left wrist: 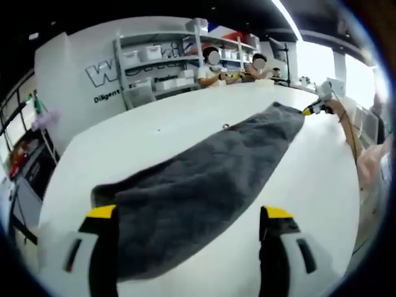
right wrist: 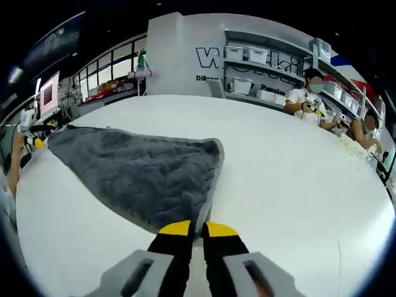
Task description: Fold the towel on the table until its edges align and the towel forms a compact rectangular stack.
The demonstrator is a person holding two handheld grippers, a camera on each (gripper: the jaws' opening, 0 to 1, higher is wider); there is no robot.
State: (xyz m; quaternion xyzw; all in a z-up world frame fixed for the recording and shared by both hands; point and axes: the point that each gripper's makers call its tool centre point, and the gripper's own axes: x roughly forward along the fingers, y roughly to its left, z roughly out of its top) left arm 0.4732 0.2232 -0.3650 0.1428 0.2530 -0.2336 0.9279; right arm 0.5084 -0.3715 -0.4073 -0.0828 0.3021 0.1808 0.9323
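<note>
A dark grey towel (left wrist: 204, 179) lies stretched in a long strip across the white table (left wrist: 154, 124). In the left gripper view my left gripper (left wrist: 189, 213) is open, its yellow-tipped jaws wide apart over the towel's near end. At the towel's far end the right gripper (left wrist: 317, 108) holds the cloth. In the right gripper view my right gripper (right wrist: 198, 230) is shut on a corner of the towel (right wrist: 142, 173), which fans away to the left. The left gripper (right wrist: 36, 141) shows small at the towel's far left end, with a person's arm beside it.
Two people (left wrist: 213, 68) sit at the far side of the table. Behind them stand shelves with white bins (left wrist: 154, 55) against a lettered wall. Bare tabletop (right wrist: 297, 185) spreads to the right of the towel. The table's rounded edge (left wrist: 52, 179) runs on the left.
</note>
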